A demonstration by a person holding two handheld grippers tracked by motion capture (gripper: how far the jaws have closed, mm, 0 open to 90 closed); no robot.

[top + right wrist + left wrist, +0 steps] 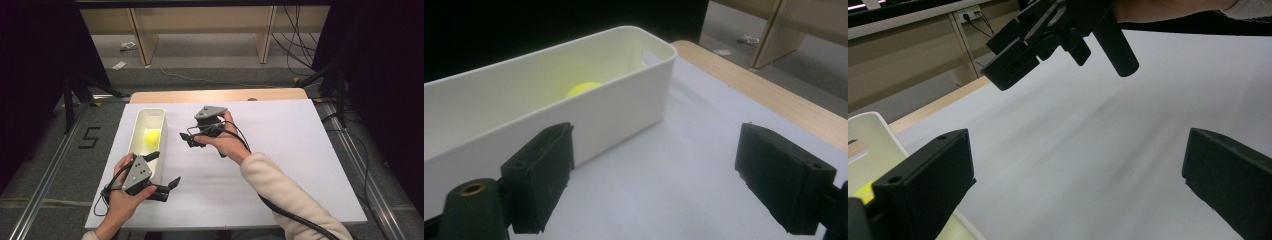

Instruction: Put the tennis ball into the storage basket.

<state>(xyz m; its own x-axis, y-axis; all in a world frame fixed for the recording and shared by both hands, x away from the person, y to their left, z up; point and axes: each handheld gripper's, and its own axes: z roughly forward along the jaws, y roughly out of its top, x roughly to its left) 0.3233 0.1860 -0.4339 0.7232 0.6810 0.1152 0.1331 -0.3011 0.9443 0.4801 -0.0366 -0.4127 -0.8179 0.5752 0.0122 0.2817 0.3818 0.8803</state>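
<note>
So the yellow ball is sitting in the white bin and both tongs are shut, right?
Not quite. The yellow ball does sit in the white bin, but both tongs are open: the left tongs and right tongs show wide-apart jaws in their own gripper views.

Dim room, bright white table, soft blur

The ball (151,137) lies in the bin (161,150), seemingly mid-length, at the table's (280,150) left.

yellow ball (583,88) mostly behind bin wall (589,125)
</note>
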